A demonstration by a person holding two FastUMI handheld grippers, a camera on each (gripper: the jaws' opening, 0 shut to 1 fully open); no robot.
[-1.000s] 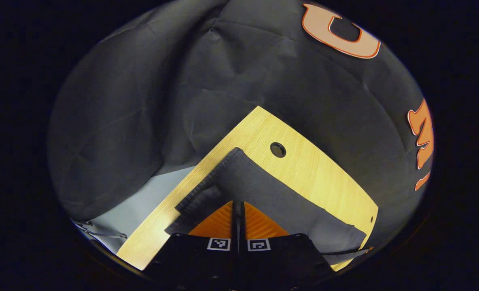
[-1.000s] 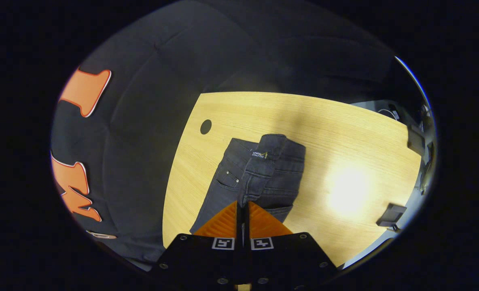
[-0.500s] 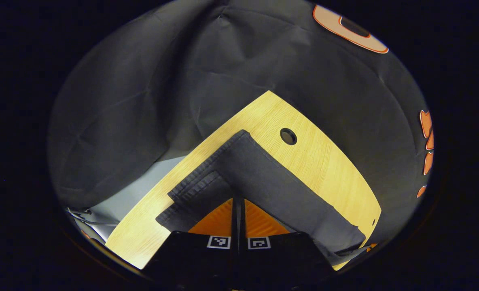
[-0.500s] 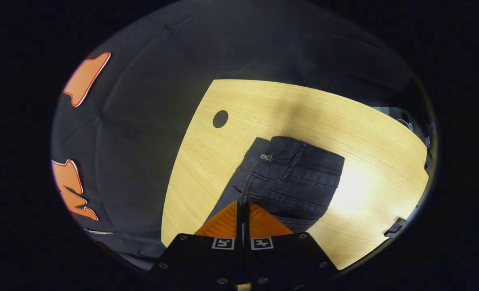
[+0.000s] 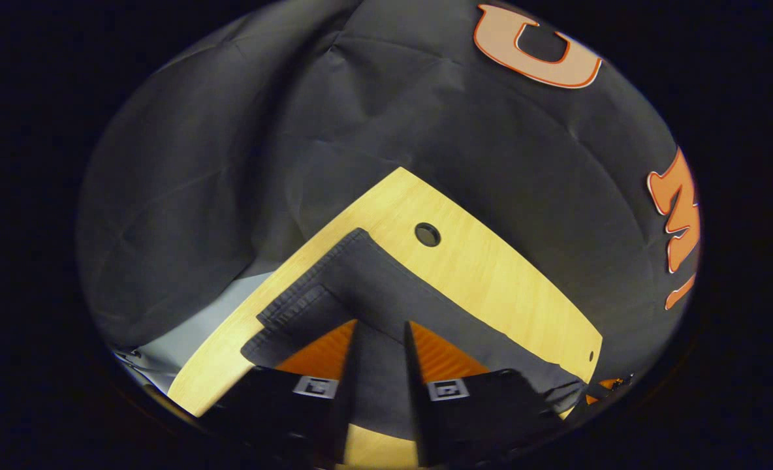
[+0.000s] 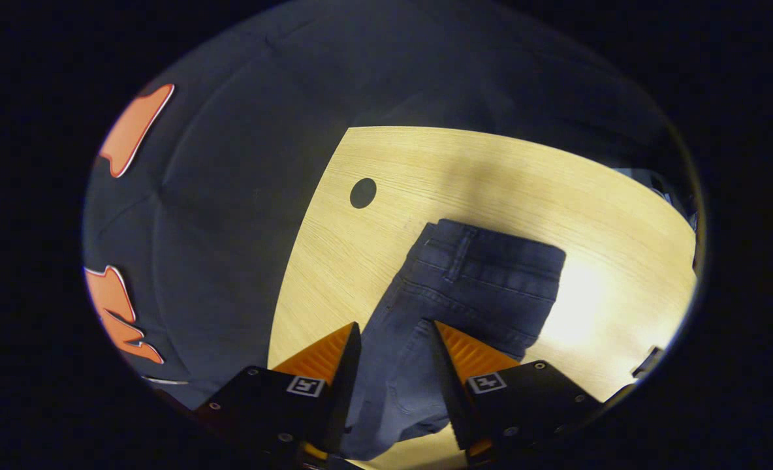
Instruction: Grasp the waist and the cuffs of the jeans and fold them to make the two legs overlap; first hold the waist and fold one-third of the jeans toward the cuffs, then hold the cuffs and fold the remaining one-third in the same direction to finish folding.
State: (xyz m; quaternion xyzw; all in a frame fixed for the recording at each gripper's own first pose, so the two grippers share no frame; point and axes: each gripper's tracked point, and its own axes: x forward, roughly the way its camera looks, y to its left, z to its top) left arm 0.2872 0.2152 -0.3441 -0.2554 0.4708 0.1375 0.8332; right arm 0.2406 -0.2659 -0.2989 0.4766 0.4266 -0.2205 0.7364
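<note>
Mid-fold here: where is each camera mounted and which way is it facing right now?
Left gripper view: rides on the left tool, looking along its open fingers at the jeans' cuffs near the table corner.
Right gripper view: rides on the right tool, looking along its open fingers at the waist.
Shared: the jeans, the table and its round hole.

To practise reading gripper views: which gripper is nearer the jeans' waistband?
Right. The right gripper hangs open over the jeans, their waistband just ahead of its jaws. The left gripper is open at the cuffs, the opposite end.
</note>
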